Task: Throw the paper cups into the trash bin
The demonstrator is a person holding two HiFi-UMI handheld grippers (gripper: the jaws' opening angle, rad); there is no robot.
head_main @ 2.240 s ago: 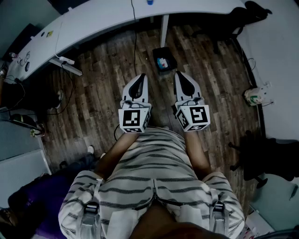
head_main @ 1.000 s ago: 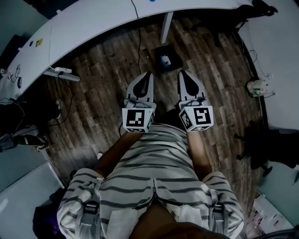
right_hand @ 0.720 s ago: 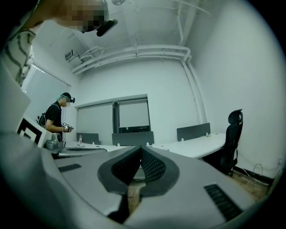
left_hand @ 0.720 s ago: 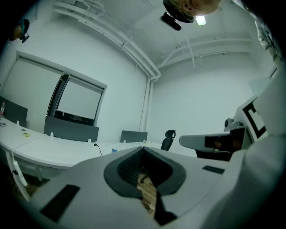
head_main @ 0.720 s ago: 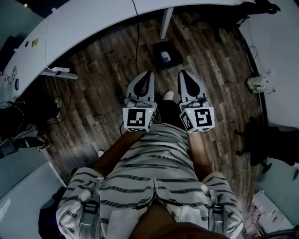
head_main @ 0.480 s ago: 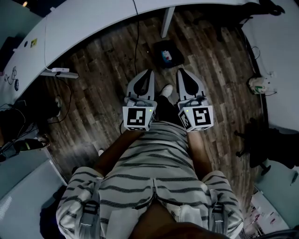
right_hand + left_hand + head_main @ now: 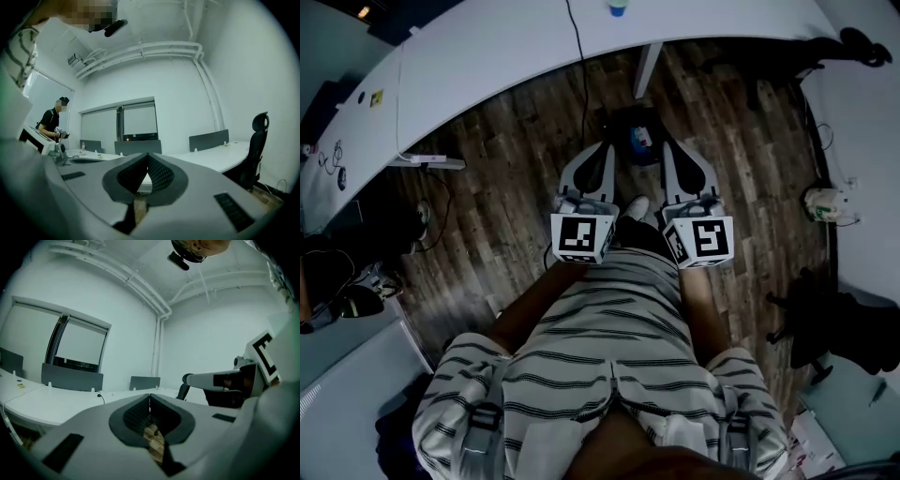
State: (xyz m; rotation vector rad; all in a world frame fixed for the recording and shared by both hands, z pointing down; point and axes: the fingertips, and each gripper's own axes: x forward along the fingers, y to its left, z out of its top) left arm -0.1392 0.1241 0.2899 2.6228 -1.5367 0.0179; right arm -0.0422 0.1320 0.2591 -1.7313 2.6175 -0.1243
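While left gripper (image 7: pixel 603 150) and right gripper (image 7: pixel 668 148) are being held pressed together, empty, a paper cup pickup is seemingly being awaited, spreading being needed first.

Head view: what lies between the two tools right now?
The person's white shoe and dark trouser leg, over wooden floor, lie between the left tool and right tool. The head view shows this.

Striped shirt (image 7: pixel 600 366), white left gripper (image 7: pixel 602 150), white right gripper (image 7: pixel 669 147)
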